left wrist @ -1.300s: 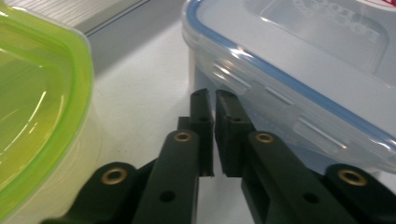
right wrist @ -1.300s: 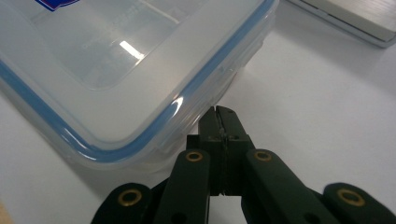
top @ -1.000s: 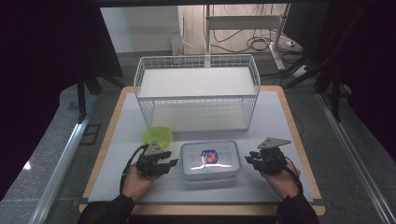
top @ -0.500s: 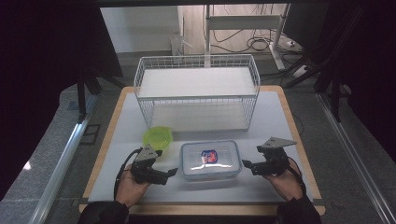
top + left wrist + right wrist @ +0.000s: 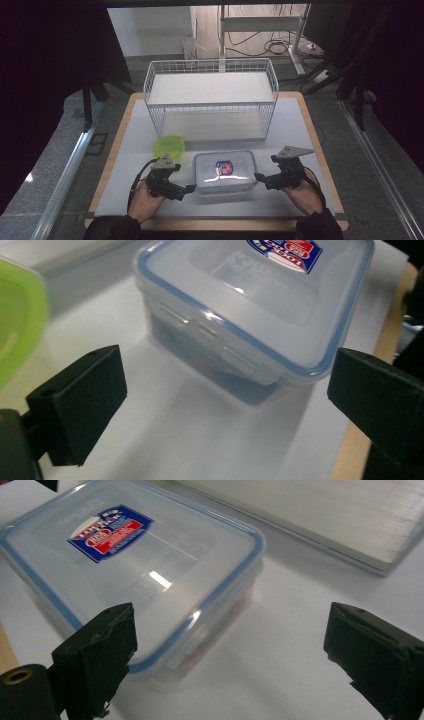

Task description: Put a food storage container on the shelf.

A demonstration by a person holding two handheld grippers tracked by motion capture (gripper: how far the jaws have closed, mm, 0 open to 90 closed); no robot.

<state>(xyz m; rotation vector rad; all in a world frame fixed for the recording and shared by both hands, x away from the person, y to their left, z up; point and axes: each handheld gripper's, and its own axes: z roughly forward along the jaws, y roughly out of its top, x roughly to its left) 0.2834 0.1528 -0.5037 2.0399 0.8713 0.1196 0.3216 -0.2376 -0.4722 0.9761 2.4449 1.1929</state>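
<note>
A clear lidded container (image 5: pixel 225 171) with a blue seal and a red and blue sticker sits on the white mat near the front edge. My left gripper (image 5: pixel 189 189) is at its left end and my right gripper (image 5: pixel 258 177) at its right end, each held in a hand. Both have just been opening their jaws and stand open, touching nothing. In the left gripper view the container's latch side (image 5: pixel 250 305) lies just ahead of the left gripper (image 5: pixel 227 367). In the right gripper view the container's corner (image 5: pixel 125 580) lies ahead of the left jaw of the right gripper (image 5: pixel 232 625).
A round green lid (image 5: pixel 169 146) lies on the mat behind the left gripper, and its edge shows as the green lid (image 5: pixel 15 315). A white wire basket (image 5: pixel 210 100) stands across the back of the mat (image 5: pixel 300 135). Its white bottom panel (image 5: pixel 325 515) lies beyond the container.
Both grippers' jaws have spread wide apart beside the container's ends. The hands and the container have stayed where they were.
</note>
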